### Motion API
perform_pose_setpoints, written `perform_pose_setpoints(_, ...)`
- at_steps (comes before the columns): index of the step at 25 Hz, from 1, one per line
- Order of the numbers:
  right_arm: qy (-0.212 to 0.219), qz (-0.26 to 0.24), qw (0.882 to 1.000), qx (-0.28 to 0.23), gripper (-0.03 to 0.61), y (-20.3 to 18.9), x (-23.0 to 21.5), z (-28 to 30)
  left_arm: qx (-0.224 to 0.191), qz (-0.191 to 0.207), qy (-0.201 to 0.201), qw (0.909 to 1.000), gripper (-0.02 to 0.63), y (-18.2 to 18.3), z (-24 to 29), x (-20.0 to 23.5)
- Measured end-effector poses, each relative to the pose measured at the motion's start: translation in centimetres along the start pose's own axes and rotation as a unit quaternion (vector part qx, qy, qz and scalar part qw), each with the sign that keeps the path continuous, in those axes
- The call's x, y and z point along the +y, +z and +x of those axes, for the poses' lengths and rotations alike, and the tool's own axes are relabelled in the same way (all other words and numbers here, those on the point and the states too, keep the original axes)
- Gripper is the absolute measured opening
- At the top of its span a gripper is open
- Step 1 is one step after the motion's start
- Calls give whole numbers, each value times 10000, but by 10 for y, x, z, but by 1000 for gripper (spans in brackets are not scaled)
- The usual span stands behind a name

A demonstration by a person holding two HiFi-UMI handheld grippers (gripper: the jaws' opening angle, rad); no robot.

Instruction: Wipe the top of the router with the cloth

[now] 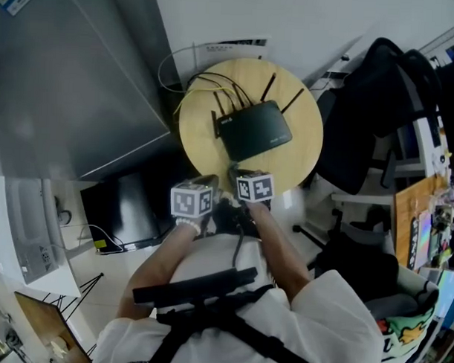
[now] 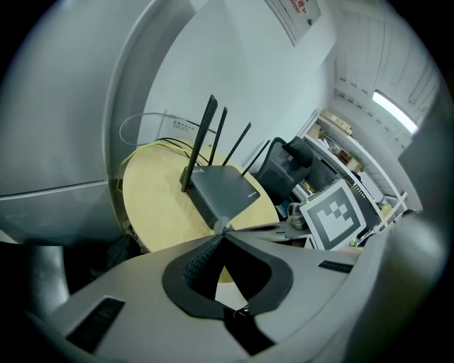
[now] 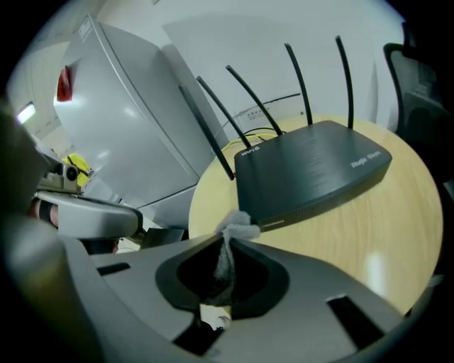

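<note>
Head camera looks steeply down on the round table point(image 1: 195, 137) and router point(image 1: 255, 131); both gripper views face that router, low and close, from the table's near edge.

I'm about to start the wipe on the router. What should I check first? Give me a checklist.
1. Grip on the cloth: ok, right gripper is shut on it.
2. Contact with the router top: not ok, cloth sits at its near edge.
3. Objects on the router top: ok, none.
4. Position of the antennas: ok, raised off the top.
5. Seating on the table: ok, router lies flat.
6. Path past the left gripper: cannot tell; its jaws are together, beside the right gripper.
</note>
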State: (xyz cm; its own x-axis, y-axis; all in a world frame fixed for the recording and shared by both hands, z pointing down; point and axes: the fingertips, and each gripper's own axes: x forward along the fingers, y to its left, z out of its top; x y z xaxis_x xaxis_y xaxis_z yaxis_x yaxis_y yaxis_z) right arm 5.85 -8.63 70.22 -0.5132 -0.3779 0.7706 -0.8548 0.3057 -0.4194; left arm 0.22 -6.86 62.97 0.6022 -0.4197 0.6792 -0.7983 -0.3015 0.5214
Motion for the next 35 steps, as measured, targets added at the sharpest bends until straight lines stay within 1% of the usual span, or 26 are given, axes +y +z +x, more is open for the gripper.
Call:
perform_pose_setpoints(3, 6, 342, 9992, -197, 38, 5, 19, 9, -66, -53, 81, 9999, -8, 4, -9, 7)
perform_pose_setpoints(4, -32, 522, 9982, -295, 38, 10, 21, 13, -101, -69, 112, 9999, -9, 7, -12, 9)
perform_pose_setpoints(6, -104, 1052, 9931, -509, 38, 24, 22, 23, -165, -127, 181, 9996, -9, 11, -17, 15)
perform_pose_setpoints(7, -126, 1381, 9885, -601, 38, 30, 22, 27, -185, -170, 218, 9994, -9, 12, -19, 19)
perform_pose_setpoints(10, -280, 2288, 9698, -799, 38, 45, 13, 40, -233, -282, 325, 9988, -9, 15, -24, 27)
perform_pose_setpoints(13, -549, 2797, 9531, -1017, 38, 58, -1, 48, -273, -392, 426, 9979, -9, 17, -27, 37)
perform_pose_setpoints(16, -571, 3186, 9378, -1251, 38, 71, -3, 51, -275, -489, 524, 9970, -9, 16, -30, 46)
perform_pose_setpoints(18, -594, 3351, 9312, -1303, 38, 78, -3, 54, -278, -524, 572, 9966, -9, 17, -31, 51)
perform_pose_setpoints(21, -579, 3517, 9253, -1295, 38, 84, -6, 59, -254, -541, 612, 9963, -9, 19, -30, 53)
perform_pose_setpoints(24, -602, 3454, 9278, -1275, 38, 81, -7, 54, -201, -555, 597, 9965, -9, 17, -26, 53)
perform_pose_setpoints(28, -613, 3321, 9334, -1217, 38, 64, -5, 42, -174, -409, 477, 9979, -9, 21, -21, 42)
perform_pose_setpoints(35, -666, 3476, 9262, -1298, 38, 30, -12, 18, -61, -265, 275, 9993, -9, 4, -21, 31)
